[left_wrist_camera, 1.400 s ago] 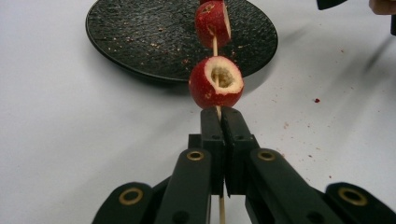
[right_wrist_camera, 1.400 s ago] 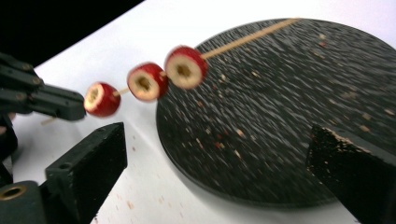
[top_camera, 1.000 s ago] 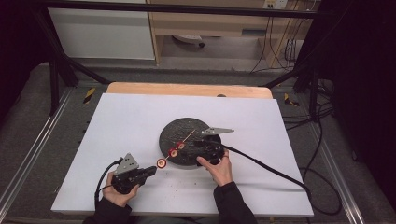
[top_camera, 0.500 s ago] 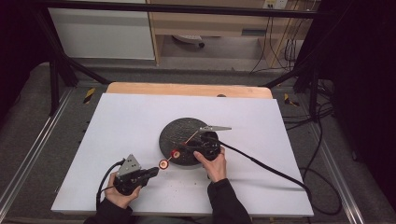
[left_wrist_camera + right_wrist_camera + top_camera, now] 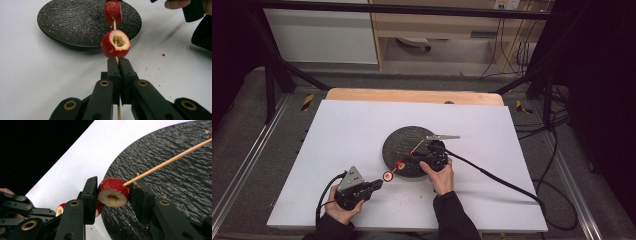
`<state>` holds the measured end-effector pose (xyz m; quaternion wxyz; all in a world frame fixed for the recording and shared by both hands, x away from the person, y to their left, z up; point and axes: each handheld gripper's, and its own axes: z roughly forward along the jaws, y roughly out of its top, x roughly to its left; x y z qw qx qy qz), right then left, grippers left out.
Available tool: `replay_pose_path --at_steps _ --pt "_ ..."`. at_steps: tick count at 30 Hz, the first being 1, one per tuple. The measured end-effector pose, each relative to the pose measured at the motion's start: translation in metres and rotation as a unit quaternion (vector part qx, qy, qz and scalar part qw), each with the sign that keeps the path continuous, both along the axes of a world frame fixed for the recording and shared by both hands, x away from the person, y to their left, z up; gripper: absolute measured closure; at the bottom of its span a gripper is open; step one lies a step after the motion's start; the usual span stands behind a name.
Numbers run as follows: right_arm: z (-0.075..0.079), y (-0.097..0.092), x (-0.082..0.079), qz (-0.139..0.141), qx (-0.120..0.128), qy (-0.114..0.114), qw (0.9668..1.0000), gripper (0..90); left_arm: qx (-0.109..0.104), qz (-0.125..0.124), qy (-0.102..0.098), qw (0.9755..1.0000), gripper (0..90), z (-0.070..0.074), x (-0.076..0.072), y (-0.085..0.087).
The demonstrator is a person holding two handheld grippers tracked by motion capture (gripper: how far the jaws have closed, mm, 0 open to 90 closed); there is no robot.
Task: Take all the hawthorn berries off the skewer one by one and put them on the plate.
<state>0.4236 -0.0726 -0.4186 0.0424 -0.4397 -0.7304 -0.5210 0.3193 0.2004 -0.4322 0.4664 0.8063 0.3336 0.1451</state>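
Fingers (image 5: 113, 68) of the left gripper (image 5: 118, 65) are pressed tight together at lower centre of the left gripper view, pinching the butt end of a thin wooden skewer (image 5: 114, 24) that runs up the frame through two red fruit pieces. Just above the jaws sits the nearer fruit piece (image 5: 115, 47), hollow face showing; the farther fruit piece (image 5: 113, 12) lies at top centre, over the edge of the dark round plate (image 5: 75, 22). In the right gripper view, the right gripper (image 5: 113, 192) brackets that farther piece at centre frame, jaws parted to its width and against its sides.
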Motion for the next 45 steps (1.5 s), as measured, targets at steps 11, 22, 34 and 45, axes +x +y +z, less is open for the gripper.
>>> replay_pose_path --at_steps 11,22,34,45 --pt "0.009 -0.004 0.001 -0.034 0.007 -0.016 0.9993 61.2 -0.004 0.005 -0.016 0.9998 88.4 0.003 -0.003 0.002" --pt "0.023 -0.016 0.009 -0.051 0.009 -0.027 0.9983 61.3 -0.011 0.002 -0.025 0.9996 88.4 0.005 -0.005 0.004" --pt "0.037 -0.035 0.026 -0.082 0.005 -0.047 0.9955 61.4 -0.016 0.003 -0.026 0.9995 88.4 0.006 -0.006 0.005" --pt "0.042 -0.046 0.043 -0.106 -0.010 -0.054 0.9929 61.4 -0.014 0.004 -0.024 0.9996 88.4 0.004 -0.006 0.007"
